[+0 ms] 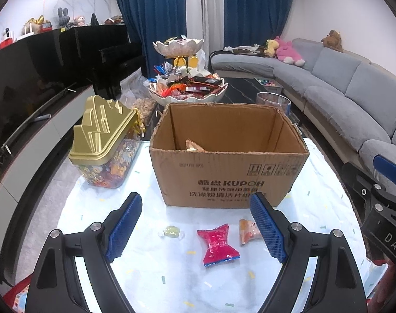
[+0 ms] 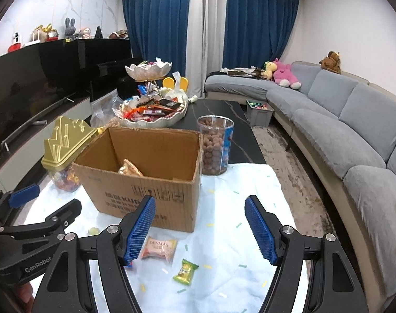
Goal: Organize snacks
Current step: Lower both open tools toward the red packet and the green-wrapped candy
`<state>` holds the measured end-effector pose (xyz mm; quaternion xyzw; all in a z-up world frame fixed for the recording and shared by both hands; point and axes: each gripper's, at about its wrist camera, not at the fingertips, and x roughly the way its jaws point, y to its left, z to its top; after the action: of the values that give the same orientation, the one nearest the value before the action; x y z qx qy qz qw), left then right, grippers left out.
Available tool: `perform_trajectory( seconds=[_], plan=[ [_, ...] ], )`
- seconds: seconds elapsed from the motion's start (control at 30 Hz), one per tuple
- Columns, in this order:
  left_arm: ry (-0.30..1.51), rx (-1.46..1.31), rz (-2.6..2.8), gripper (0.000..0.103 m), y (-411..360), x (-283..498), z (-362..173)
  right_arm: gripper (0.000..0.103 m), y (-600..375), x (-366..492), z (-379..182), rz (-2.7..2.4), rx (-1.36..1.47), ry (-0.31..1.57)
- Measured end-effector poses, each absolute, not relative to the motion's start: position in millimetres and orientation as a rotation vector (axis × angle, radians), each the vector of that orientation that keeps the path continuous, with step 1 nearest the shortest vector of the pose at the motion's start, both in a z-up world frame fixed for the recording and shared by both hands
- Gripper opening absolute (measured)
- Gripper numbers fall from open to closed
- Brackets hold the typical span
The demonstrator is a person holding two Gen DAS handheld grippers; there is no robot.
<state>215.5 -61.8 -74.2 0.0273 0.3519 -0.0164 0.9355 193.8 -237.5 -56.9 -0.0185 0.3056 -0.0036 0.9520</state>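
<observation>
Both grippers hung above a white cloth point(image 1: 156, 287) spread on the table, each with its jaws apart and nothing between them. Left gripper point(image 1: 195, 224): its blue pads framed the loose snacks below. Farthest left stood a clear candy jar with a gold lid point(image 1: 104, 135), just beside the cardboard box point(image 1: 229, 172), which sat open at the middle of the cloth with one packet point(image 1: 195, 146) already inside. In front of the box, left to right, lay a small yellow-green wrapped candy point(image 1: 171, 231), a red packet point(image 1: 218, 245) pinched at its waist, and an orange-and-white biscuit packet point(image 2: 158, 249) partly hidden behind the left gripper's right-hand pad. Right gripper point(image 2: 200, 228): below it, furthest right of the loose items, lay a green packet point(image 2: 185, 271), apart from the biscuit packet. Right of the box stood a clear tub of brown balls point(image 2: 215, 146).

Handling, as a judgement: all four loose pieces looked light, with thin crinkly film that would slip and crumple. The red packet would probably be best taken across its narrow waist, the candy across its body and not its twisted ends, and the biscuit packet gently, since its contents might crumble.
</observation>
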Motion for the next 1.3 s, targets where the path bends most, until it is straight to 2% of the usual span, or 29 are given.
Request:
perform_trajectory(
  seconds=[1.3],
  plan=[
    [0.779, 0.085, -0.046, 0.088, -80, 216, -175, 0.072, -236, 178, -147, 0.004, -0.035, 0.683]
  ],
)
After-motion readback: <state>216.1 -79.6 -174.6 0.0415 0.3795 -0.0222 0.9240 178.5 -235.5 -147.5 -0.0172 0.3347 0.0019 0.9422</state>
